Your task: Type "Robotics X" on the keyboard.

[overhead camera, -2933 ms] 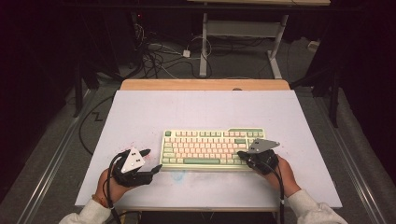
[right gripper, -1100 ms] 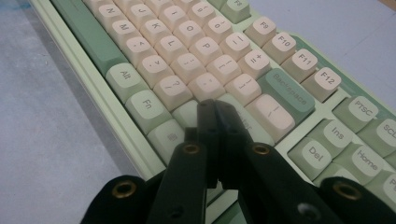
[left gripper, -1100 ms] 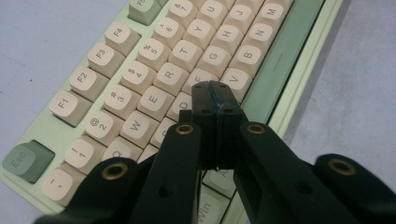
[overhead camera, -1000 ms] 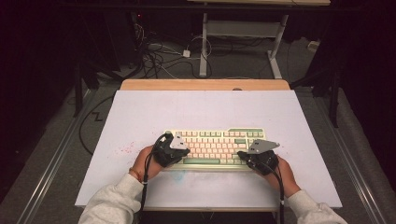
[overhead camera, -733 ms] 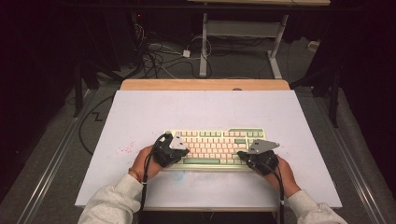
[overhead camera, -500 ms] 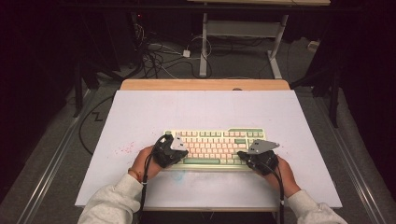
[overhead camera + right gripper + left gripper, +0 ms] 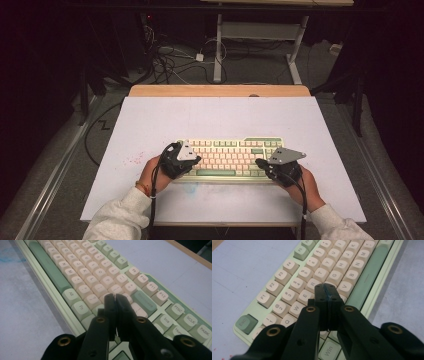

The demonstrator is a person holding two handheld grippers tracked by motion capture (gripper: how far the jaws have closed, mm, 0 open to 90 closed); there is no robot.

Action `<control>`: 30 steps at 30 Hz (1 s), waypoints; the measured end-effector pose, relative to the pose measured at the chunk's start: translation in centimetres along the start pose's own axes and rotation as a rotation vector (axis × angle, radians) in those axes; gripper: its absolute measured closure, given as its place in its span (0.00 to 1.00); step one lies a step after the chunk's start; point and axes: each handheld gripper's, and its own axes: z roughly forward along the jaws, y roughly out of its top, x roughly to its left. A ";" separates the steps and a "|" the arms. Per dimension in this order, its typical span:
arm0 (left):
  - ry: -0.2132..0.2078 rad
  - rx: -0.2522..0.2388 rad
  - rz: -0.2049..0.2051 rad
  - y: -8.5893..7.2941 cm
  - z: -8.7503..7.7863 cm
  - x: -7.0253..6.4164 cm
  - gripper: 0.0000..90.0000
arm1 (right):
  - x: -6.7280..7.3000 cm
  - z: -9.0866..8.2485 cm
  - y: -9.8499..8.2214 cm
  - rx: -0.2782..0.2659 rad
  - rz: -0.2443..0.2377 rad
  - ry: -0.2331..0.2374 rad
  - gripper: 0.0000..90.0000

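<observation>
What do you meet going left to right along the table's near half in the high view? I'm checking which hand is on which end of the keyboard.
Left hand → left gripper, shut → keyboard → right gripper, shut → right hand.

Each black gripper (image 7: 192, 161) has brass-ringed screws and a grey plate; sleeves (image 7: 120, 220) are light grey.

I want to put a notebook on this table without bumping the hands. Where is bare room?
The table is bare between the keyboard and the far wooden edge, and beside each keyboard end. The near strip is crowded: left gripper and right gripper sit over the keys.
</observation>
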 end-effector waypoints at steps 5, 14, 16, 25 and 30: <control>0.018 -0.021 0.006 -0.1 -0.1 -0.1 0.94 | 0.0 -0.3 0.2 -0.024 0.006 0.002 0.94; 0.044 -0.046 0.015 -0.1 -0.3 -0.3 0.85 | 0.1 -0.7 0.3 -0.044 0.007 -0.007 0.91; 0.053 -0.045 0.024 -0.1 -0.2 -0.4 0.79 | 0.1 -0.8 0.3 -0.048 0.006 -0.007 0.89; 0.069 -0.059 0.023 0.0 -0.1 -0.6 0.48 | 0.1 -1.0 0.4 -0.062 0.005 -0.019 0.81; 0.101 -0.088 0.015 -0.1 -0.1 -0.8 0.33 | 0.1 -1.0 0.4 -0.071 0.002 -0.024 0.70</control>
